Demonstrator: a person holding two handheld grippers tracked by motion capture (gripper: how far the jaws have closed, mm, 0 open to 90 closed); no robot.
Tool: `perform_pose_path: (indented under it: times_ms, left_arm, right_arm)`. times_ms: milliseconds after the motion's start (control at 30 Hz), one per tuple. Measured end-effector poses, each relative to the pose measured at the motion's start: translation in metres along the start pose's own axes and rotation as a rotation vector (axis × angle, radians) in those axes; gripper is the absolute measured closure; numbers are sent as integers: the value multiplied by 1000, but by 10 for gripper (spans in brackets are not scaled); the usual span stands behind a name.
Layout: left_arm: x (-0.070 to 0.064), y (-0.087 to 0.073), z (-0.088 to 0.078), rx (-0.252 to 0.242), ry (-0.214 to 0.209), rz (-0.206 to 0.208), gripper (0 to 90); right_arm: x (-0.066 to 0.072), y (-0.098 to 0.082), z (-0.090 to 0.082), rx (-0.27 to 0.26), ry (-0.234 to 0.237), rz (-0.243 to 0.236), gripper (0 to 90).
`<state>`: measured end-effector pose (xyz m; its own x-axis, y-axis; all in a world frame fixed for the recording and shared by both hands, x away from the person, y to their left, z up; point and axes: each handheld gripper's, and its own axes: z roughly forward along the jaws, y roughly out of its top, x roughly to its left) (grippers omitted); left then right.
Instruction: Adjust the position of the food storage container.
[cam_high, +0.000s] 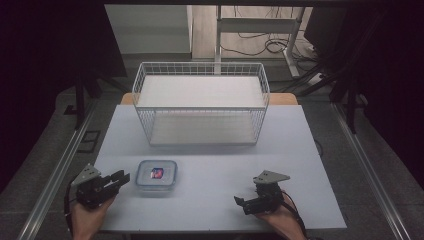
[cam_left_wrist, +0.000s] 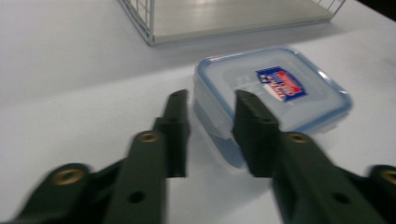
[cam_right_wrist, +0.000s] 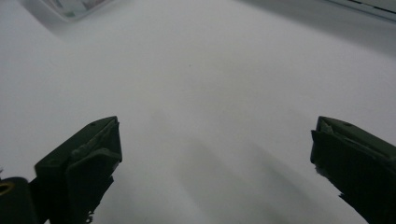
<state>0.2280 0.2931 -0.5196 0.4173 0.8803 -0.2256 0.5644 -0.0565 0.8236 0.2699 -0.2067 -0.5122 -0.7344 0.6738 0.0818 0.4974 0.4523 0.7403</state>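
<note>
Both tongs sit near the front edge of the tabletop (cam_high: 210, 197), one in each hand. Left gripper (cam_high: 121, 179) lies at the front left corner, pointing right at the lidded container (cam_high: 157, 175); its jaws stand narrowed, a small gap between them, nothing gripped. In the left gripper view the tips (cam_left_wrist: 210, 105) reach the container's (cam_left_wrist: 280, 93) near corner, and whether a pad touches it cannot be told through the blur. Right gripper (cam_high: 241, 204) rests toward the front right corner, pointing left, jaws spread wide and released over bare surface, as the right gripper view (cam_right_wrist: 212, 140) shows.

One container, clear with a blue-edged lid and a red-and-blue label, lies flat on the left half of the tabletop, just beside the left gripper and well apart from the right one. One white wire basket (cam_high: 200, 67) with a pale floor stands at the middle of the back edge; nothing stands between it and the container.

Pale grey and matt, the tabletop carries these things. Metal rails (cam_high: 55, 175) run along both sides, and beyond the back edge stand a white frame (cam_high: 260, 25) and loose cables (cam_high: 272, 45) on the floor. Dark surroundings close in left and right.
</note>
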Motion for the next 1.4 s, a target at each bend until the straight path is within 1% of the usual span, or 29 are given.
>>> perform_pose_path:
  times_ms: [33,100,167,233,300,367,400,433,500,633,800,900,933,1100,1267,1400]
  left_arm:
    - [1,0,3,11,3,-2,750]
    - [3,2,9,41,15,4,828]
    - [3,4,15,69,23,11,879]
    - [2,5,22,103,26,12,898]
    - [0,5,29,137,12,18,899]
    - [-6,5,34,163,31,41,900]
    - [-7,5,34,165,24,43,899]
    - [-7,5,34,161,14,36,900]
    - [-10,6,36,162,5,32,900]
    - [-18,8,41,171,-16,50,900]
    - [-34,14,54,184,-45,86,900]
    - [-42,17,62,188,-62,102,899]
    - [-46,18,65,189,-67,102,899]
    - [-62,25,78,197,-101,134,899]
    - [-77,30,90,197,-134,166,899]
    - [-88,33,98,201,-158,179,899]
  right_arm:
    - [1,0,2,10,-1,-7,33]
    - [2,1,2,13,-1,-18,48]
    - [3,2,2,6,0,-23,56]
    - [3,3,1,-7,-2,-18,67]
    - [2,3,0,-15,-5,-14,75]
    - [0,3,-1,-15,-11,-5,82]
    - [-2,3,-1,-14,-12,-2,86]
    - [-3,2,-2,-16,-12,3,90]
    - [-4,3,-2,-16,-17,5,97]
    - [-4,4,-3,-22,-24,7,105]
    - [-6,4,-2,-13,-34,16,112]
    - [-8,4,-1,2,-42,43,111]
    - [-9,3,-1,3,-45,48,112]
    - [-11,4,-3,0,-49,71,117]
    - [-11,3,-3,2,-45,76,125]
    - [-12,3,-1,16,-50,73,141]
